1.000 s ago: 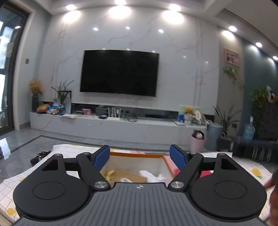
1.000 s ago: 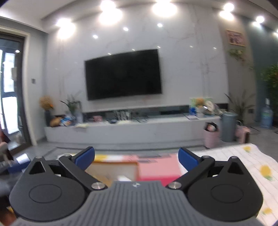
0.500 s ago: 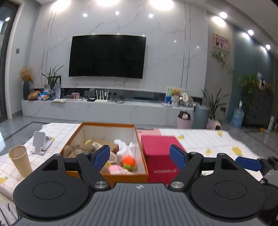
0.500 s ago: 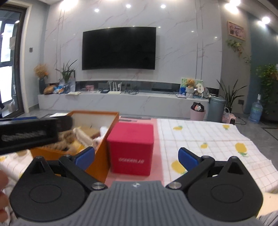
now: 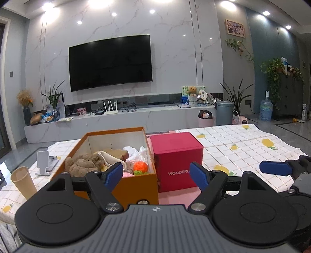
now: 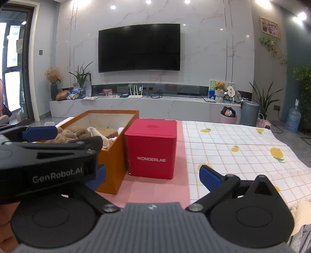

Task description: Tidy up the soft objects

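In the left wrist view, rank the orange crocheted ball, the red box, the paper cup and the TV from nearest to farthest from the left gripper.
1. Orange crocheted ball, in the orange box, just beyond the left gripper.
2. Red box, ahead, slightly right; close to the ball's rank.
3. Paper cup, far left on the cloth.
4. TV, on the back wall.

Both claws lower — apparently nearer the orange box.

Marble wall, black television, long white console; ceiling spotlights, grey floor
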Demonstrator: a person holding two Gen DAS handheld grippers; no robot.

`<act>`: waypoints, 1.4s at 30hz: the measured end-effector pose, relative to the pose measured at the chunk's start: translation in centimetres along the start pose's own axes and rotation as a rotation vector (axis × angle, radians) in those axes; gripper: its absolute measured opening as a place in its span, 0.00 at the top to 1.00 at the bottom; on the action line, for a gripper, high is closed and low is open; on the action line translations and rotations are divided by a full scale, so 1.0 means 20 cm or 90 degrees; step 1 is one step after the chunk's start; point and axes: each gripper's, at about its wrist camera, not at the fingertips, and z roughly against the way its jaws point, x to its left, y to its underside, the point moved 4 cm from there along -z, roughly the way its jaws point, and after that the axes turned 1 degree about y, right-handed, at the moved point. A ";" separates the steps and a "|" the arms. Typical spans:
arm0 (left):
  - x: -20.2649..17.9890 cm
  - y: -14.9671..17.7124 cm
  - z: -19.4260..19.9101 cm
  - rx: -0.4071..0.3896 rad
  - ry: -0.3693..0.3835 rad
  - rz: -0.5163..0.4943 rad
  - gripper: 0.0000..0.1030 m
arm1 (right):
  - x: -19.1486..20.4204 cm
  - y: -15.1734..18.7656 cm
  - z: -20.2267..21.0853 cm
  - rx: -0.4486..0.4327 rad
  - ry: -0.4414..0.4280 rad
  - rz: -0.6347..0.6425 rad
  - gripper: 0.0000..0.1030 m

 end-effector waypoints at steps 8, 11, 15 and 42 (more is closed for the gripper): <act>-0.03 0.04 -0.02 0.003 -0.011 0.004 0.11 | -0.03 0.02 -0.04 0.008 0.008 0.007 0.04; -0.03 0.03 -0.04 0.013 -0.005 0.018 0.11 | -0.05 0.02 -0.05 0.009 0.007 0.004 0.04; -0.02 0.04 -0.04 0.026 0.007 0.032 0.11 | -0.05 0.01 -0.05 0.008 0.005 0.000 0.04; -0.04 0.03 -0.02 0.021 0.016 0.038 0.11 | -0.05 0.02 -0.04 0.000 -0.004 0.000 0.04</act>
